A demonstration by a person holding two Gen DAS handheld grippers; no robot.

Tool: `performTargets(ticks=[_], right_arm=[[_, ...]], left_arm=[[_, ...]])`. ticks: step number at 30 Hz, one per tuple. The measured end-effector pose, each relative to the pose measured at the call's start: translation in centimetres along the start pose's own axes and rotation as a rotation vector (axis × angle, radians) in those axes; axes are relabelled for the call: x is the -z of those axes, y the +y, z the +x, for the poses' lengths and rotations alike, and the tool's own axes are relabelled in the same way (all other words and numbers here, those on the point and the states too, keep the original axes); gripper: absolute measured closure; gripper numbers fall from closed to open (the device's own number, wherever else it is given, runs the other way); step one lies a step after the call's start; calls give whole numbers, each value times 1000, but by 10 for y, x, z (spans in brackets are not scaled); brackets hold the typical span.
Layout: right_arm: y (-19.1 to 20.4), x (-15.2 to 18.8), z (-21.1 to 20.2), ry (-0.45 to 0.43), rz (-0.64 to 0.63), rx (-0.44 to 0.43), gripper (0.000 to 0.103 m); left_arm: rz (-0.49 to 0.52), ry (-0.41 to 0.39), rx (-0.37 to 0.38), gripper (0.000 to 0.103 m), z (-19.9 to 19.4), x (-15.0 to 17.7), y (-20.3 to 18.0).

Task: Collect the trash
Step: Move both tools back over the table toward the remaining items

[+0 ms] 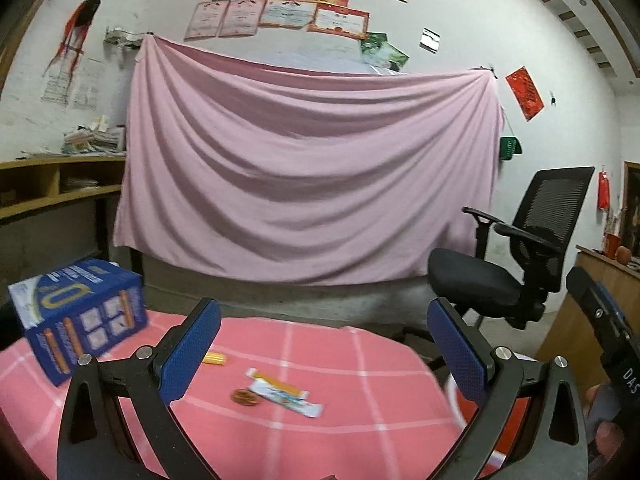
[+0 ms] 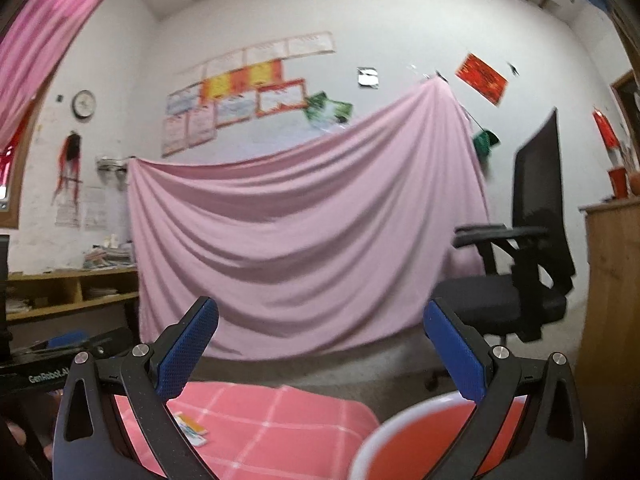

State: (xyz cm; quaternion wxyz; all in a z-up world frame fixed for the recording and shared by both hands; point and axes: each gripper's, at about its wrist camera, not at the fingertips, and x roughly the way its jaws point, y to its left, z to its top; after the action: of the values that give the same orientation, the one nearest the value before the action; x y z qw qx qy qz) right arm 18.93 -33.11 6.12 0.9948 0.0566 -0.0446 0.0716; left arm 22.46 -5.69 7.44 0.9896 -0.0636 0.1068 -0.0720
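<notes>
- Left wrist view: the left tool (image 1: 324, 344) stands spread wide with nothing between its blue pads, hovering over the pink checked table (image 1: 360, 360)
- The trash lies loose on the cloth just ahead of and below the pads: a white and orange wrapper (image 1: 285, 394), a small brown round piece (image 1: 245, 397) touching its left end, and a yellow scrap (image 1: 215, 358) a little farther back, partly hidden behind the left pad
- A blue box (image 1: 78, 316) sits at the table's far left corner, well apart from the scraps; I judge it is not part of the litter
- The right tool (image 1: 608, 344) shows at the right edge, its pads hidden in this view
- Right wrist view: the right tool (image 2: 320, 344) is also released and empty, pointing out across the room
- A red bin with a white rim (image 2: 394, 426) sits under its right pad, off the table's right edge, probably placed there to receive the litter
- Only the wrapper (image 2: 192, 434) shows here, low left, beside the left finger
</notes>
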Motion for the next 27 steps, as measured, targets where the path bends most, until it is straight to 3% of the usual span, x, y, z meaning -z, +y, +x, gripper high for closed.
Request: performTargets(ticks=[6, 13, 22, 27], right_arm=[[31, 4, 12, -14, -28, -58, 0], [58, 17, 32, 60, -74, -107, 0], [76, 45, 65, 254, -114, -154, 0], [83, 62, 92, 423, -125, -175, 0]], left_arm=[[20, -41, -61, 2, -10, 2, 29], [11, -17, -109, 2, -10, 17, 74], [28, 58, -175, 2, 2, 29, 111], [26, 145, -183, 2, 21, 34, 122]])
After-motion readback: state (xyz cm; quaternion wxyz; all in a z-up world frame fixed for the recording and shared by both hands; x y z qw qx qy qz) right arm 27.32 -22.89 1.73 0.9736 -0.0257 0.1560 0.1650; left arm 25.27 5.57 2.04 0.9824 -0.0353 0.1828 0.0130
